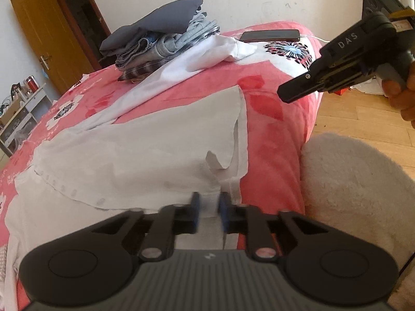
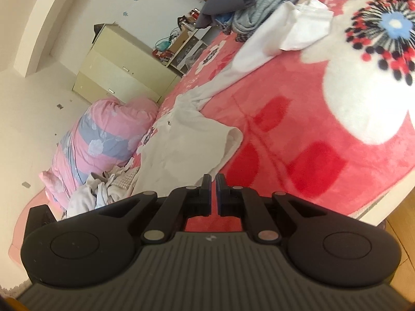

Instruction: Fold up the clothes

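A white shirt (image 1: 155, 142) lies spread on the pink flowered blanket (image 1: 272, 108), one long sleeve (image 1: 186, 62) reaching toward the folded pile. My left gripper (image 1: 209, 207) is at the shirt's near edge, its blue pads blurred and shut on a strip of the white cloth. In the right wrist view the same shirt (image 2: 181, 142) lies just ahead of my right gripper (image 2: 213, 181), which is shut with nothing in it above the blanket (image 2: 298, 129). That right gripper (image 1: 282, 94) also shows at the upper right of the left wrist view, above the bed's corner.
A stack of folded clothes (image 1: 160, 44) and a dark phone (image 1: 269, 35) sit at the bed's far side. Something white and fluffy (image 1: 350, 181) is close on the right, over wooden floor (image 1: 363, 119). A pink rolled quilt (image 2: 103, 134) and a cream cabinet (image 2: 122, 64) stand beyond.
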Motion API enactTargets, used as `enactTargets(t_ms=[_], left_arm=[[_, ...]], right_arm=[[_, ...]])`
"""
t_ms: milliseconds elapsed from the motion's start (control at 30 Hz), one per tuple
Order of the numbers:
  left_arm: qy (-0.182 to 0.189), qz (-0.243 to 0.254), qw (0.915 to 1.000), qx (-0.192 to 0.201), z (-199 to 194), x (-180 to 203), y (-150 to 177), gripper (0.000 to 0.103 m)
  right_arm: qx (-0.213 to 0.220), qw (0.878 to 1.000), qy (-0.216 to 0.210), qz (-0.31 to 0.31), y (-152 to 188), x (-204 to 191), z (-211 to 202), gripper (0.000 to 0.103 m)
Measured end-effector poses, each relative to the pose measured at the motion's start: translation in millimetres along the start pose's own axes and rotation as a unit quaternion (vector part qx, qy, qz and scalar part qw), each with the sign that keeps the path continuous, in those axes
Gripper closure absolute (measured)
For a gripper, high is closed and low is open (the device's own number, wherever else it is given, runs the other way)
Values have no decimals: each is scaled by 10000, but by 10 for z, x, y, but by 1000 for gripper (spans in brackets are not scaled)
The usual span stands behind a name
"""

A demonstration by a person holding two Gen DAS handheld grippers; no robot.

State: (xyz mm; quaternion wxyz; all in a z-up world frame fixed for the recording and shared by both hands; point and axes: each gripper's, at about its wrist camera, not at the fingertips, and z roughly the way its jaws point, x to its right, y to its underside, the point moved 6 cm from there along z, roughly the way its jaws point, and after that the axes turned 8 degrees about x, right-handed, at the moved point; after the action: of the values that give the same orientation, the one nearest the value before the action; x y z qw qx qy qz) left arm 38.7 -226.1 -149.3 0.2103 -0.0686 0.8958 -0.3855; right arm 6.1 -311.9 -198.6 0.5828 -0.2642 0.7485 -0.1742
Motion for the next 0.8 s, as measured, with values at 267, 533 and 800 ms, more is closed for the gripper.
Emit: enactTargets(t_ms=[267,533,800], left_arm=[[-378,-247,9967,673,-567,-395,-386,101],[303,254,9992,-39,-426,-66,-6,101],[727,80,9966,-366,-318,-43,307,90]], right_arm=[[76,9999,71,23,-40,78,-37,99],[166,9991,246,-291,-190,82,59,99],[56,9938,207,-1091,-542,-177,474,92]])
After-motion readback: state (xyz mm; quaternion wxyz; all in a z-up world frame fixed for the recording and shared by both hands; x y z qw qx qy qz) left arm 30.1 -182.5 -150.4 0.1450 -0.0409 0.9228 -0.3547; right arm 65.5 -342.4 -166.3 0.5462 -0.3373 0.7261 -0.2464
